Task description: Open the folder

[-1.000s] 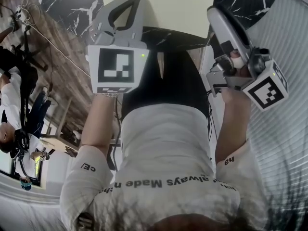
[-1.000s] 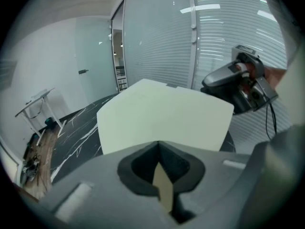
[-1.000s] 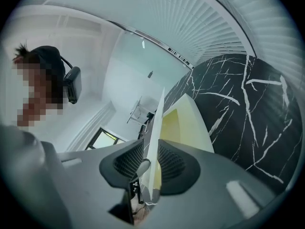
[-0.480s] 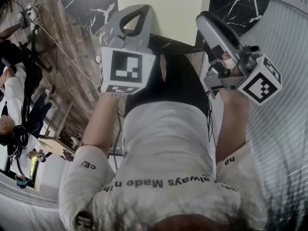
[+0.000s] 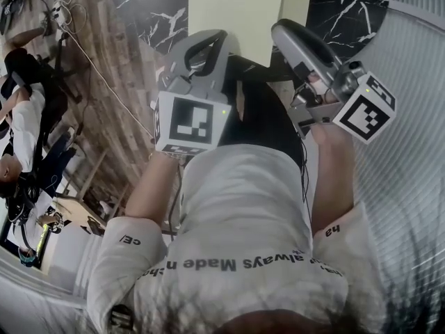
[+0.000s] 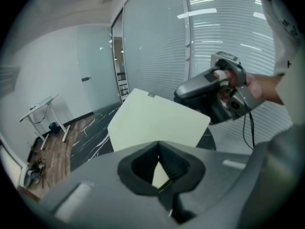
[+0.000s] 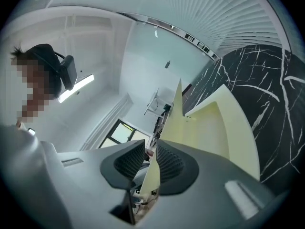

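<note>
My left claw (image 6: 158, 145) clamps folder (image 6: 157, 120) edge. Right claw (image 7: 150, 142) has just been closing, not yet tight round one flap (image 7: 177, 113). Pinch that flap alone, then peel away from left claw.

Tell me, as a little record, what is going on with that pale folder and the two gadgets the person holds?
Thing: pale yellow folder, held up in the air
Left hand-held gripper: shut on the folder's edge
Right hand-held gripper: jaws have just been closing; one cover stands between them, apparently not pinched yet
Folder state: partly open, the two covers apart at the right gripper's end
Below: dark marbled floor
</note>
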### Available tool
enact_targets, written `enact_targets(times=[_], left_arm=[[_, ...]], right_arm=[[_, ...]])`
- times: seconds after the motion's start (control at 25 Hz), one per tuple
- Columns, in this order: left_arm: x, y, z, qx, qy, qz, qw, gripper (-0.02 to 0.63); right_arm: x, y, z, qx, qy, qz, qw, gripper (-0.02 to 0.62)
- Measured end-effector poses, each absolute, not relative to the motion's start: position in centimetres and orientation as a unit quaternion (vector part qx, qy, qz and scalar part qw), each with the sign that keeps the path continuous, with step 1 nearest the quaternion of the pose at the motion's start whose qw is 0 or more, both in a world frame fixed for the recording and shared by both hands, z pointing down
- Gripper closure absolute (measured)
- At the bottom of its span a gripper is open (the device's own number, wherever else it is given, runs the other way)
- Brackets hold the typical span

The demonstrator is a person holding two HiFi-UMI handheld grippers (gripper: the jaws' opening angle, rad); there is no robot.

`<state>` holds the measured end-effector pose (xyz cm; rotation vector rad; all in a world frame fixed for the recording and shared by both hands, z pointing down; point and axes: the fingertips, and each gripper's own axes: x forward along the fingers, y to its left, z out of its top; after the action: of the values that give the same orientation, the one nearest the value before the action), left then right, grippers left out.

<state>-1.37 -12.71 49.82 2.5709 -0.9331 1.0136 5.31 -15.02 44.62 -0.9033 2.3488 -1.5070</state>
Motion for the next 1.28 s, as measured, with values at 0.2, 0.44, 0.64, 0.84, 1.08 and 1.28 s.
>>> enact_targets(times=[0.2, 0.44, 0.64, 0.84, 1.08, 1.28], left_arm=[[-1.8, -11.9, 46.5, 0.879, -0.331, 0.327, 0.104, 0.603], [-1.7, -10.6, 41.6, 0.894, -0.32, 0.299, 0.089, 0.603], [-0.9, -9.1, 39.8, 0.902, -0.307, 0.295, 0.077, 0.603], [-1.5, -8.7, 39.5, 0.893, -0.313, 0.317, 0.064, 0.603], [-3.6, -9.5, 40.8, 0.875, -0.333, 0.348, 0.048, 0.603], [-5.1, -9.9, 40.6, 0.863, -0.354, 0.358, 0.035, 0.604]], right_arm=[[3.8, -14.7, 43.9, -0.294, 0.797, -0.518, 0.102, 0.522], [0.3, -15.0, 42.3, -0.273, 0.807, -0.516, 0.09, 0.525], [-2.0, -15.2, 41.6, -0.257, 0.816, -0.512, 0.08, 0.526], [-3.7, -15.5, 40.9, -0.243, 0.821, -0.511, 0.074, 0.525], [-5.4, -15.7, 40.6, -0.23, 0.829, -0.506, 0.066, 0.52], [-6.5, -15.1, 40.4, -0.221, 0.835, -0.5, 0.058, 0.52]])
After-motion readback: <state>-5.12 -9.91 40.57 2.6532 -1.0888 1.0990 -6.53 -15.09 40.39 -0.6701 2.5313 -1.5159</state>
